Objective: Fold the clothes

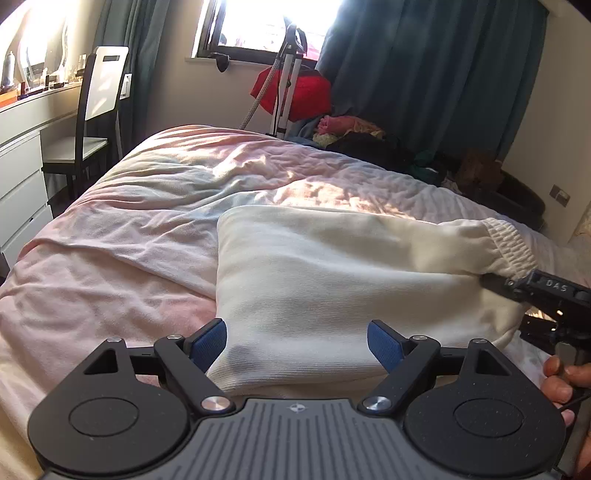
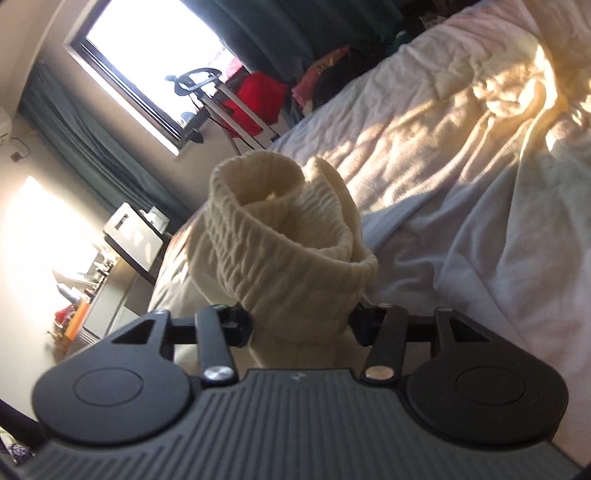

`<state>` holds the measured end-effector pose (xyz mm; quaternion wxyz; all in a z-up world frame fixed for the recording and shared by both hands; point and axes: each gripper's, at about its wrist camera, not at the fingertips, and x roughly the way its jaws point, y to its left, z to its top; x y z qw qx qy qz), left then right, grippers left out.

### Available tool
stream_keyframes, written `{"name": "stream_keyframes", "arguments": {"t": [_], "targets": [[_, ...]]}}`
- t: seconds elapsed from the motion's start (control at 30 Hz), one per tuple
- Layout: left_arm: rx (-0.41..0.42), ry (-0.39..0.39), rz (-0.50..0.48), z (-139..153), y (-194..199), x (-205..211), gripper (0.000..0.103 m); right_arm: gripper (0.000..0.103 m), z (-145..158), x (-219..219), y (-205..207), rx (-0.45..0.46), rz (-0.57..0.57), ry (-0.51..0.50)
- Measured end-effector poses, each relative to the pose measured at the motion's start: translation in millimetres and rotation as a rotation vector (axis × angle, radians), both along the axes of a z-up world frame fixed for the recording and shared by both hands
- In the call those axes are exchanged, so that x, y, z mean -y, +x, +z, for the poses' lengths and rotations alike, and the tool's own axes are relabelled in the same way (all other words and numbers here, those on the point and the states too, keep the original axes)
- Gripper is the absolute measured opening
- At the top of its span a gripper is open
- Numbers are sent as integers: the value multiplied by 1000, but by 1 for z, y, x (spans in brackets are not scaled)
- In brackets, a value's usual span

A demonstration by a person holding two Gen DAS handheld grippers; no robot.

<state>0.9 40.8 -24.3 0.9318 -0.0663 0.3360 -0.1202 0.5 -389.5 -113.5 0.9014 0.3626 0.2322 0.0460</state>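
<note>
**Folding a cream garment on the bed**

Starting at the far left of the left wrist view, a white chest of drawers (image 1: 20, 184) is standing against the wall, with a dark chair (image 1: 92, 122) just beside it. The pink and white duvet (image 1: 122, 236) is spreading across the bed in rumpled folds, and sun is falling on it from the window (image 1: 266, 26).

The left gripper (image 1: 295, 347) is hovering low over the near edge of the cream garment (image 1: 314, 288), its blue-padded fingers (image 1: 207, 347) standing wide apart on either side of the cloth without pinching it. The garment is lying folded on the duvet in front of this gripper, its gathered elastic waistband (image 1: 511, 243) pointing to the right.

Further right, the right gripper (image 1: 495, 284) is reaching in at the waistband end, and a hand (image 1: 557, 384) is gripping its handle. Behind, a red bag (image 1: 295, 92) and a heap of clothes (image 1: 351, 129) are sitting under the teal curtain (image 1: 424, 66).

In the right wrist view the right gripper (image 2: 301, 325) is clamping a bunched part of the cream garment (image 2: 291, 295) just below the ribbed waistband (image 2: 266, 221), which is rising above the fingers.
</note>
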Motion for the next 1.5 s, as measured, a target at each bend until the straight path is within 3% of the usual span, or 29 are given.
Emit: {"name": "stream_keyframes", "arguments": {"t": [0.1,0.23,0.33,0.4,0.57,0.67,0.7,0.73,0.83,0.93,0.97,1.0,1.1,1.3,1.5], "targets": [[2,-30,11,0,1,-5,85,40,16,2,-13,86,-14,13],[-39,-86,32,-5,7,-14,85,40,-7,18,-13,-98,-86,97],[-105,-185,58,-14,17,-24,87,54,-40,32,-5,-250,-76,213],[-134,-245,87,-21,23,-33,89,59,-47,35,-4,-273,-68,265],[-244,-386,124,-45,44,-48,90,74,-48,21,6,-287,21,228],[-295,-443,105,-59,55,-48,93,94,-43,7,16,-276,94,167],[-293,-445,103,-60,56,-48,94,95,-41,1,19,-276,114,129],[-290,-447,102,-61,56,-48,94,94,-38,-6,19,-274,127,70],[-283,-454,97,-64,58,-47,91,76,-29,-18,13,-248,133,-46],[-275,-460,92,-67,59,-46,76,46,-18,-18,3,-207,116,-56],[-272,-463,91,-67,60,-46,66,38,-14,-17,0,-189,111,-55],[-260,-470,88,-64,57,-47,57,37,-9,-16,-3,-172,108,-59],[-222,-497,69,-49,49,-47,45,31,8,-14,-11,-126,107,-48],[-146,-533,-12,6,42,-18,39,28,56,9,-25,-50,88,27],[-121,-547,-101,53,86,84,39,28,100,88,-26,0,-15,78]]}}
